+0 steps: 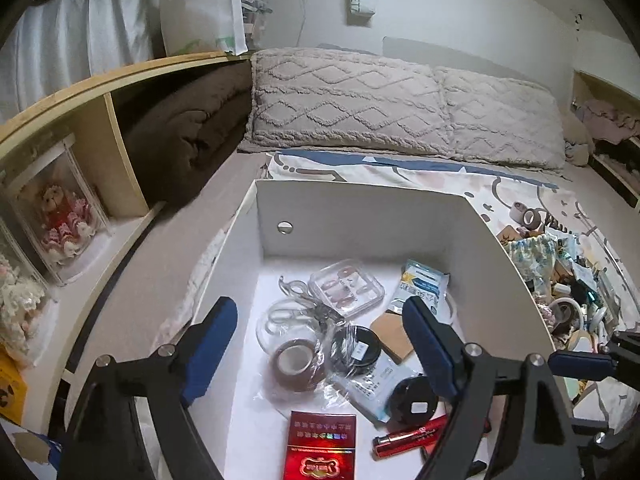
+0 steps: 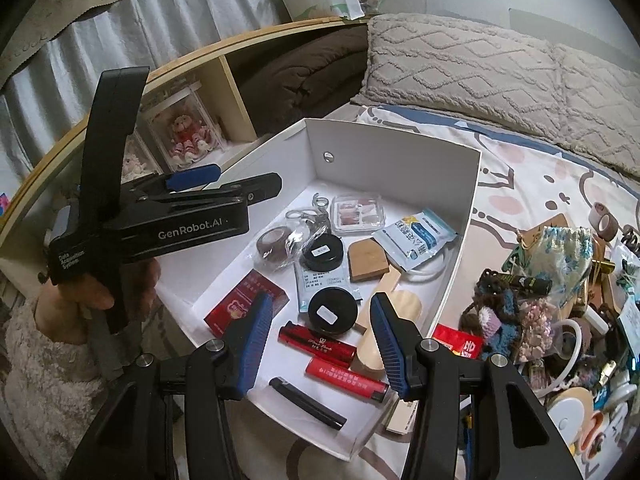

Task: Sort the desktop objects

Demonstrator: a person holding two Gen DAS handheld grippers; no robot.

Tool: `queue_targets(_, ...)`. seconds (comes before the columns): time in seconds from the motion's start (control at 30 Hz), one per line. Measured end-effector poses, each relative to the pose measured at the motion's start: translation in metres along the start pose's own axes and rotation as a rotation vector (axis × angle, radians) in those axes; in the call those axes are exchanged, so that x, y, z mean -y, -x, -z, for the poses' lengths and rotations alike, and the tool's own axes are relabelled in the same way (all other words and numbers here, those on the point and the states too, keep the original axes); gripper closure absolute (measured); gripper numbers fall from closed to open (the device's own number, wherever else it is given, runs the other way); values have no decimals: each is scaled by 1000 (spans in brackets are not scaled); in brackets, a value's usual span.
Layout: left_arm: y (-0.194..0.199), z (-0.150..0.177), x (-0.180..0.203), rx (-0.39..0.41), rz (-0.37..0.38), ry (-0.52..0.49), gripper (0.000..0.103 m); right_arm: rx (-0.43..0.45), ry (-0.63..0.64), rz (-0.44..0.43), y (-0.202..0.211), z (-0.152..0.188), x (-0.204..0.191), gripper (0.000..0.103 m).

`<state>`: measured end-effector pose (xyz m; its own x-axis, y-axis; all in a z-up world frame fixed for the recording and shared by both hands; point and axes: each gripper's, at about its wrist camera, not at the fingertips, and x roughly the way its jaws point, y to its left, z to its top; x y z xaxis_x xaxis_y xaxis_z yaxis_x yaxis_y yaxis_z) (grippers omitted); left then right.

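Observation:
A white box (image 1: 360, 216) (image 2: 400, 156) sits on the bed and holds several small items: a brown tape roll (image 1: 294, 362), black round tins (image 1: 414, 398) (image 2: 333, 311), a red packet (image 1: 320, 446), red tubes (image 2: 318, 344), a clear case (image 1: 346, 288) and a blue-white sachet (image 2: 416, 240). My left gripper (image 1: 320, 332) is open and empty above the box's left side. My right gripper (image 2: 320, 320) is open and empty above the box's near end. A heap of unsorted items (image 2: 560, 300) lies on the bedspread right of the box.
A wooden shelf unit (image 1: 100, 128) with boxed dolls (image 1: 64, 220) runs along the left. Two grey pillows (image 1: 400, 108) lie behind the box. The left gripper's body (image 2: 160, 228) and the hand holding it show in the right wrist view, left of the box.

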<state>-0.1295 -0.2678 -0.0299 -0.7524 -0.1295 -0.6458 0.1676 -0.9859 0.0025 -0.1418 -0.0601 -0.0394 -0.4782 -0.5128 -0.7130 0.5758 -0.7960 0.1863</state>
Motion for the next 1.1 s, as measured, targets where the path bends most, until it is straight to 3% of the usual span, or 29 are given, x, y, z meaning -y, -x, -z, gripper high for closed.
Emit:
queue_targets(0.67,43,5,12,46,30,39,17,113,-20,69,40,7,11,52)
queue_targets(0.8,58,10,21,69,30,38,8,165,-30,118,52,10,14,28)
queue_targets(0.97,75,21,24,88,27,49,0,194,-46,162,64,13,22,21)
queue_targets(1.03,82,25,23,108,49,73,0,196,-53,182,68,16,26,0)
queue_targets(1.1,87,27,23,115,58,83,0,207,-60,198,73,20,29,0)
